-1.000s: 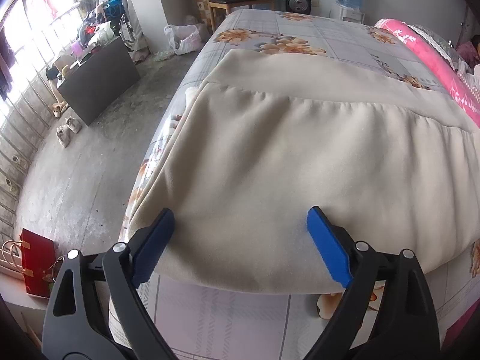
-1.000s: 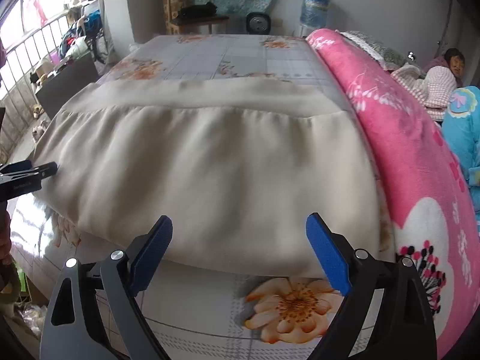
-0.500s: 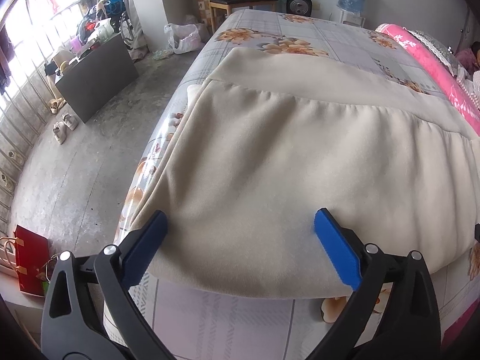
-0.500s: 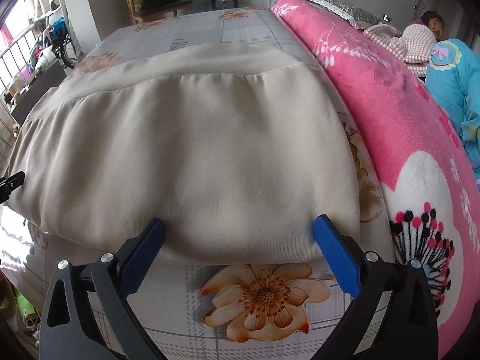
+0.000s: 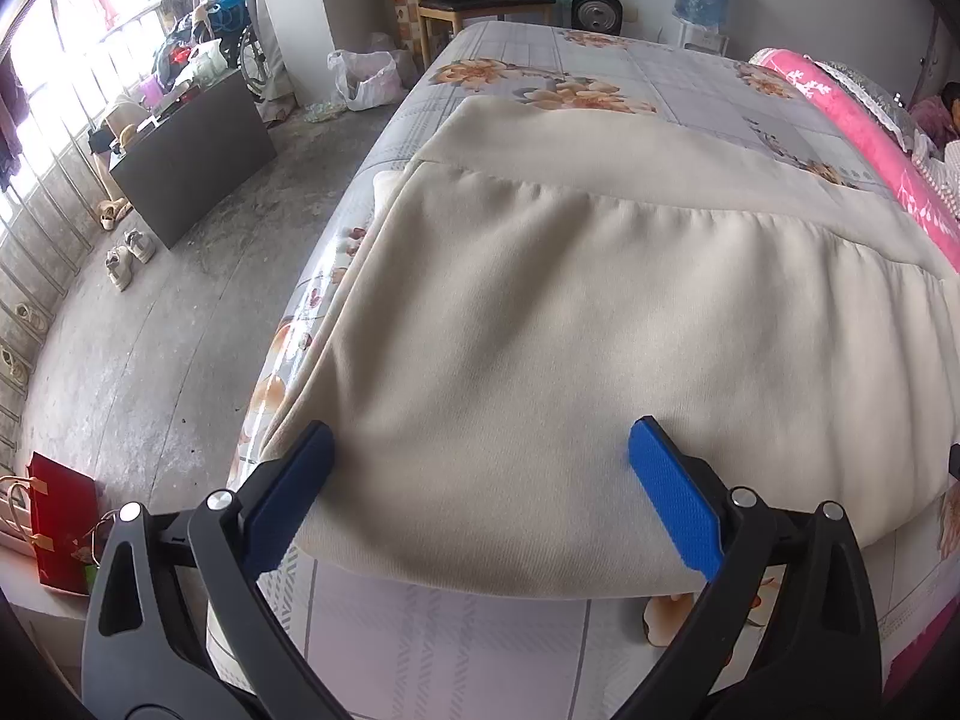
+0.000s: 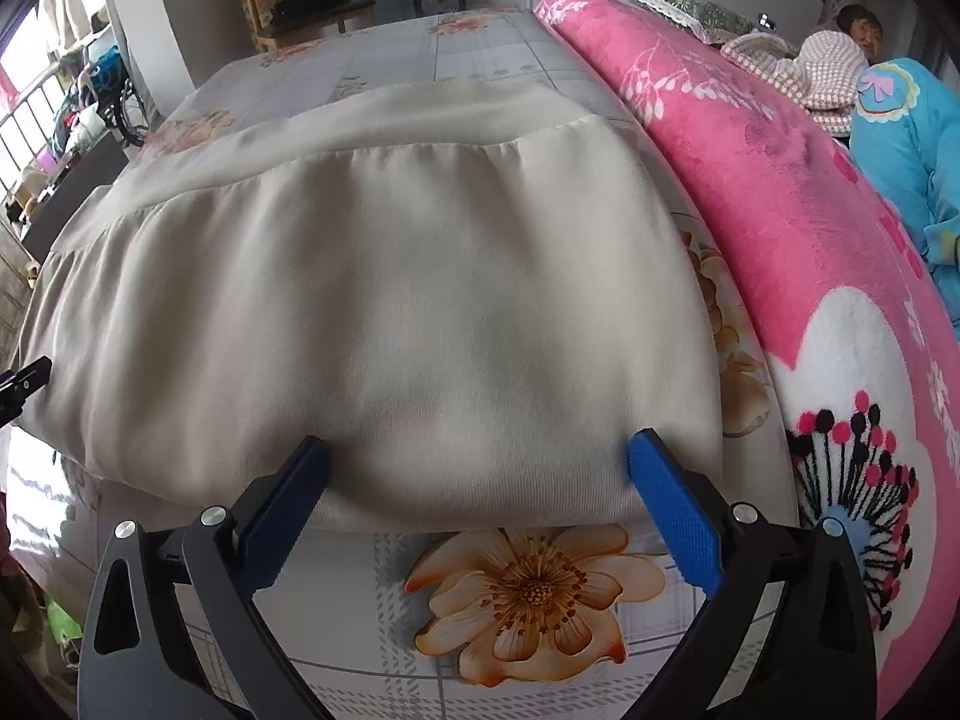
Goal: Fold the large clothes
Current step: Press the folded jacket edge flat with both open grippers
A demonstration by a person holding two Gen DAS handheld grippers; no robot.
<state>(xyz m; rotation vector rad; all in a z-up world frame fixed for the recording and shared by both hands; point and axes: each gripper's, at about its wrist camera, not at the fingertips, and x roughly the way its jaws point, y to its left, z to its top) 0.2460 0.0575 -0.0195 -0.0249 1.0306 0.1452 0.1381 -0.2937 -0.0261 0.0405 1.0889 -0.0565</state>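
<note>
Lying soft and limp, the cloth (image 5: 600, 348) is best pinched at its near hem — both the left gripper (image 5: 480, 498) and the right gripper (image 6: 480, 498) are spread wide, nothing held.

I see folded garment (image 5: 600, 330) flat on bed (image 5: 660, 84), near edge toward me; rolled blanket (image 6: 780, 210) along its right; cabinet (image 5: 192, 150) on floor, left.

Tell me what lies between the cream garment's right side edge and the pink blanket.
Only a narrow strip of the floral bedsheet separates the cream garment from the pink blanket; nothing else lies there. The right wrist view shows it.
</note>
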